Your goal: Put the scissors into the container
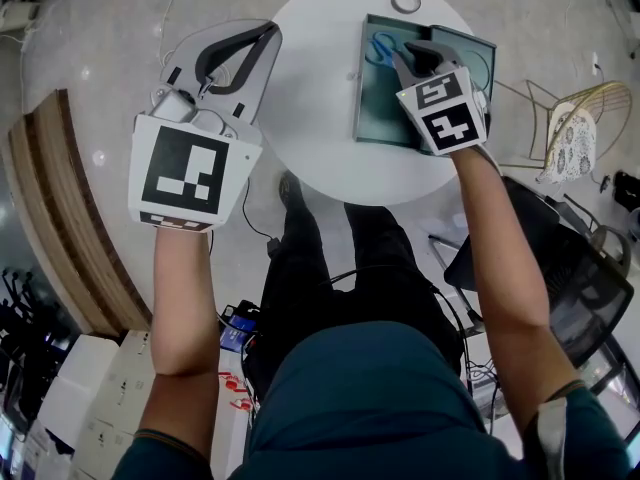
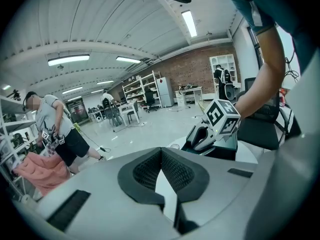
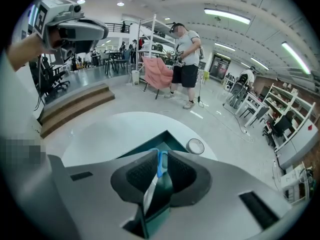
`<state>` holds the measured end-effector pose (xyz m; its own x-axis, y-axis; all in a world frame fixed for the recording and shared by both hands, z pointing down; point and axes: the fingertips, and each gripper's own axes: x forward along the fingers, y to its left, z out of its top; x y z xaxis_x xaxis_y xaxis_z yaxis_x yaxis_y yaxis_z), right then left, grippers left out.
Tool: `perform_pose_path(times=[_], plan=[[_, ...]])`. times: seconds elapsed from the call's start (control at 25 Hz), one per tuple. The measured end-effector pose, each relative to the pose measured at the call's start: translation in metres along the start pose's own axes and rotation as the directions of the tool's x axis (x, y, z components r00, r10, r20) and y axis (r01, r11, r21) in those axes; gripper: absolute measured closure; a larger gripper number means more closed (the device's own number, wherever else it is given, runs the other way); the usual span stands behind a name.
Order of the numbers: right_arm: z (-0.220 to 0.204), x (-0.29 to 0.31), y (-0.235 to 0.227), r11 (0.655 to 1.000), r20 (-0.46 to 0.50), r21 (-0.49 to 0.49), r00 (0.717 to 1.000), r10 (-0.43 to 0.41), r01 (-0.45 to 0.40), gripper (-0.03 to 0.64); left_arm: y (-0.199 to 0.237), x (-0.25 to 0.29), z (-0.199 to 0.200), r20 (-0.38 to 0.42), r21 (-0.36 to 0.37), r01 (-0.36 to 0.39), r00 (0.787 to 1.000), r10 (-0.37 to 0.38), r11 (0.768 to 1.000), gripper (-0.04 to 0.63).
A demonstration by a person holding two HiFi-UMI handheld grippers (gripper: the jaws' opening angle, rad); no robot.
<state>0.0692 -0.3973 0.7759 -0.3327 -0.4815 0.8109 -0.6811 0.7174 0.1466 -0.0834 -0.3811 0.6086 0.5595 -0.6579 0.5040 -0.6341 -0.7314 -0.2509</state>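
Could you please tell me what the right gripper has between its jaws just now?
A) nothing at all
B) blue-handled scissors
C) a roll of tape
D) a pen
B: the right gripper view shows the right gripper closed on the scissors, blue handle outward, over the container.

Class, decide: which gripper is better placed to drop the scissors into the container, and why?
Right. The right gripper holds the scissors between its jaws, directly over the container. The left gripper is shut and empty at the table's left edge, away from the container.
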Motion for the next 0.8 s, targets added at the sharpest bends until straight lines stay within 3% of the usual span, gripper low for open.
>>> perform_pose_path(times=[0.48, 0.8], plan=[[0.043, -0.087, -0.009, 0.999, 0.100, 0.005, 0.994, -0.053, 0.052, 0.563, 0.000, -0.047, 0.058, 0.042, 0.049, -0.017, 0.999, 0.015, 0.999, 0.578], [0.113, -0.194, -0.008, 0.994, 0.267, 0.060, 0.958, -0.104, 0.091, 0.563, 0.008, -0.108, 0.108, 0.074, 0.096, -0.025, 0.997, 0.018, 0.995, 0.578]])
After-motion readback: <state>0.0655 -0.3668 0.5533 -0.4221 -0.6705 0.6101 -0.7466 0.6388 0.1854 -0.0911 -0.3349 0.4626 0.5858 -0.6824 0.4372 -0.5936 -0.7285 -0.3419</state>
